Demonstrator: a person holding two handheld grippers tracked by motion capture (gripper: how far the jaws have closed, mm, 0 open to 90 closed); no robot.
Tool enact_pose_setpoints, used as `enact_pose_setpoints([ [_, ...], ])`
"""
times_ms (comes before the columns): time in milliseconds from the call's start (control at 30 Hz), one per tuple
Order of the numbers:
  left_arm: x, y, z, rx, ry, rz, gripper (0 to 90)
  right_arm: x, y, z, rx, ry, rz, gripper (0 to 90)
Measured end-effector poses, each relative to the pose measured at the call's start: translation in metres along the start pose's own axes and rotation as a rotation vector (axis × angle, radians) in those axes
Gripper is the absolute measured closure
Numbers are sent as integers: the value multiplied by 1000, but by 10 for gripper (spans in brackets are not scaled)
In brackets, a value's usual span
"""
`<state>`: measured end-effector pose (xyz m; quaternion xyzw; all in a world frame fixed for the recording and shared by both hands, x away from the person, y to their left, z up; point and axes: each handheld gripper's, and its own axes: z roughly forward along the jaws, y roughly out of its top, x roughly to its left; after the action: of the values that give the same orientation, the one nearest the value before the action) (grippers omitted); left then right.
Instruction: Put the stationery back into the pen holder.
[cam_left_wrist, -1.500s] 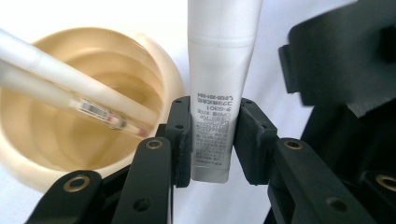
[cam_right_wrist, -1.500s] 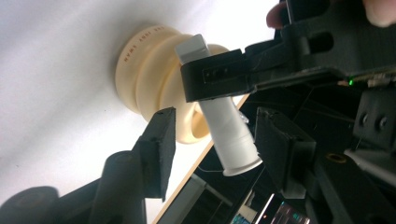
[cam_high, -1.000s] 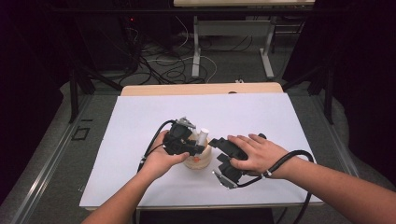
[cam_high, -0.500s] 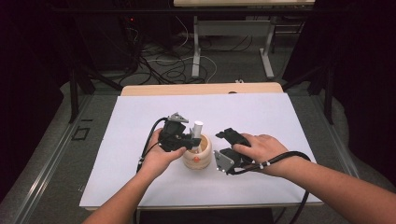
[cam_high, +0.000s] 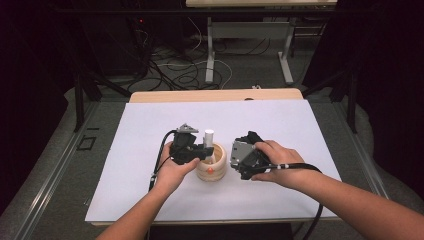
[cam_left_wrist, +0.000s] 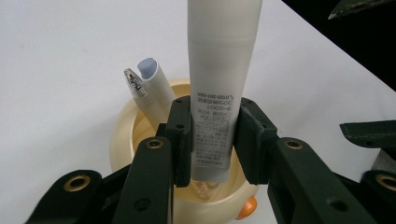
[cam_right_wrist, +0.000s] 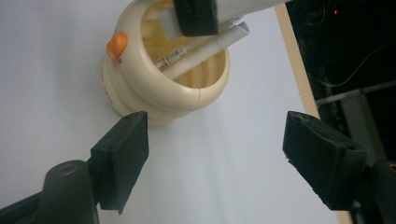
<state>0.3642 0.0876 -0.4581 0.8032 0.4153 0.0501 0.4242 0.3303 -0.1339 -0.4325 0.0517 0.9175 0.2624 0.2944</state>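
Observation:
A cream ribbed cup (cam_high: 216, 169) with an orange knob stands mid-table on the white sheet. My left gripper (cam_high: 204, 150) is shut on a white printed tube (cam_high: 209, 135) standing upright in the cup; in the left gripper view the pads (cam_left_wrist: 183, 135) press the tube (cam_left_wrist: 219, 70) from both sides. A clear-tipped pen (cam_left_wrist: 133, 84) and a slimmer white tube (cam_left_wrist: 156, 86) lean inside the cup (cam_left_wrist: 122, 135). My right gripper (cam_high: 238, 156) sits just right of the cup; its jaws have just been opening, with nothing between them. In the right gripper view the cup (cam_right_wrist: 154, 93) lies just beyond the gripper (cam_right_wrist: 217, 140).
The white sheet (cam_high: 280, 125) covers a wooden table whose edge (cam_high: 215, 95) shows at the back. Cables and metal desk legs (cam_high: 210, 50) lie on the dark floor beyond. Black cables trail from both grippers toward the front edge.
My right gripper has drawn back to the right, away from the cup, and its jaws stand wider. The left gripper has kept its hold on the tube.

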Motion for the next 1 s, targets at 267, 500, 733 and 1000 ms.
enact_pose_setpoints([
  [267, 2, -6, 4, -14, 8, -21, 689, -14, -14, 7, -31, 24, 283, 154],
  [500, 3, -11, 9, -22, 15, -33, 689, -17, -31, 14, -43, 37, 446, 147],
  [733, 1, -16, 16, -31, 7, -52, 689, -14, -47, 23, -59, 61, 564, 115],
  [1000, -1, -21, 21, -19, 3, -66, 688, -15, -63, 35, -77, 75, 682, 0],
])
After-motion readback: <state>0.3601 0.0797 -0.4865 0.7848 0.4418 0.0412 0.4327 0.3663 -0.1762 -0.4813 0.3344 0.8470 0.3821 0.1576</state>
